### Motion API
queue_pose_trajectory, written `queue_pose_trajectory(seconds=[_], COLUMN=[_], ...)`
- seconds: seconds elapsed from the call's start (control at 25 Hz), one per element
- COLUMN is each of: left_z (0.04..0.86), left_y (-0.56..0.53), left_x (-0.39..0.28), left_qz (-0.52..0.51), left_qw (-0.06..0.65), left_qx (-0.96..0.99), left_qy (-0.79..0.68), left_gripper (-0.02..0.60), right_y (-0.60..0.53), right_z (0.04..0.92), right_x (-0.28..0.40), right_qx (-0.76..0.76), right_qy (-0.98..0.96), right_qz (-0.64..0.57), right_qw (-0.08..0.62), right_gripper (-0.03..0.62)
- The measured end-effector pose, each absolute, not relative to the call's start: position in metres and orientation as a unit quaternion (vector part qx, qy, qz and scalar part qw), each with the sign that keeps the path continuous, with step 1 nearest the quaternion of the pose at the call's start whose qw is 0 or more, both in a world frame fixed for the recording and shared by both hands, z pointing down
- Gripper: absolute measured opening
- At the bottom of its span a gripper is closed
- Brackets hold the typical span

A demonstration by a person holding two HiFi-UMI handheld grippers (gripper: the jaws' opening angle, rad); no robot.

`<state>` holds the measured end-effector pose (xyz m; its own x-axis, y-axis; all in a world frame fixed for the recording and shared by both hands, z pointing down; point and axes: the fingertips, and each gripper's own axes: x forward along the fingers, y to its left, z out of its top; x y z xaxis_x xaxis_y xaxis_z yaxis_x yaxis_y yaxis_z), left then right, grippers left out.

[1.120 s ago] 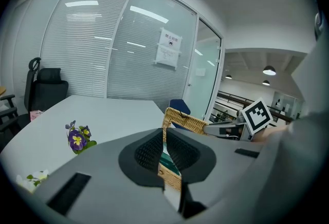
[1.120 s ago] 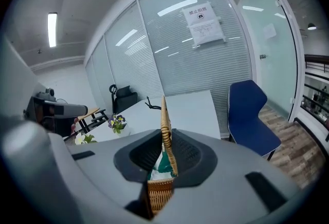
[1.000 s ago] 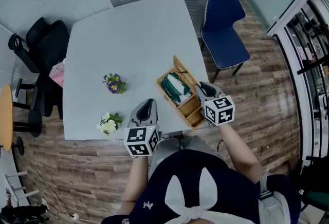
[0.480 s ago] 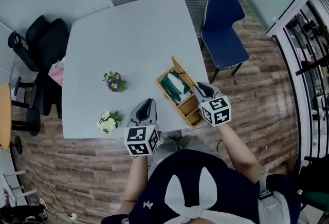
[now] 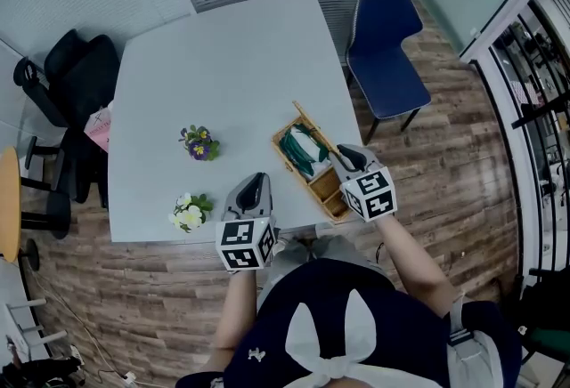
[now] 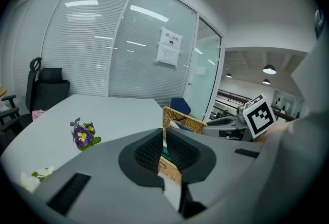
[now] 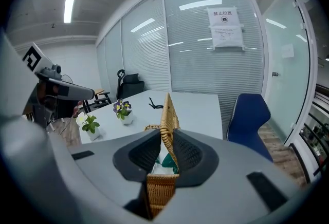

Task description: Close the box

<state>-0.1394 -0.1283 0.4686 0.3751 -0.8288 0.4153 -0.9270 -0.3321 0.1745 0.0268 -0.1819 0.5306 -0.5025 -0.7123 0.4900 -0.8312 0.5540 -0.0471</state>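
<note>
since a second ago the lid [image 5: 314,130] has been swinging up from its outward lean over the worktop's [image 5: 232,66] right edge, and now it is standing close to upright. the right hand-held gripper [image 7: 165,135] has been rolling with it, and its jaws have just been opening a touch. the lid's wicker rim is still sitting edge-on between them and the pads look to be touching it on both sides, so i'm calling that a light pinch.

the box [image 7: 161,189] is sitting by the near right corner of the worktop, its long axis running along the right edge. the lid is hinged on the long side facing that edge, the right gripper's side.

so the lid is needing to fall away from the right hand-held gripper, toward the middle of the worktop, over the green bundle [image 5: 303,150] inside. the right hand is the nearer one by far.

the left hand-held gripper [image 6: 162,138] is hanging at the near edge, well apart from the box, which is lying ahead of it and to its right. its jaws are showing only a narrow slit, with nothing in them.
</note>
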Motion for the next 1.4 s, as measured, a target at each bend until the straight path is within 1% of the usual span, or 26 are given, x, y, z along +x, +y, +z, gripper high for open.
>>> queue_pose_trajectory(seconds=[1.4], left_z=[0.479], left_y=[-0.118], left_x=[-0.153], left_qz=[0.127], left_qw=[0.209], left_qx=[0.800], left_qy=[-0.548], left_gripper=[0.035], right_y=[-0.162], right_z=[0.549], right_x=[-0.007], right_qx=[0.408], right_qy=[-0.866], right_qz=[0.131], right_qw=[0.258], right_gripper=[0.108])
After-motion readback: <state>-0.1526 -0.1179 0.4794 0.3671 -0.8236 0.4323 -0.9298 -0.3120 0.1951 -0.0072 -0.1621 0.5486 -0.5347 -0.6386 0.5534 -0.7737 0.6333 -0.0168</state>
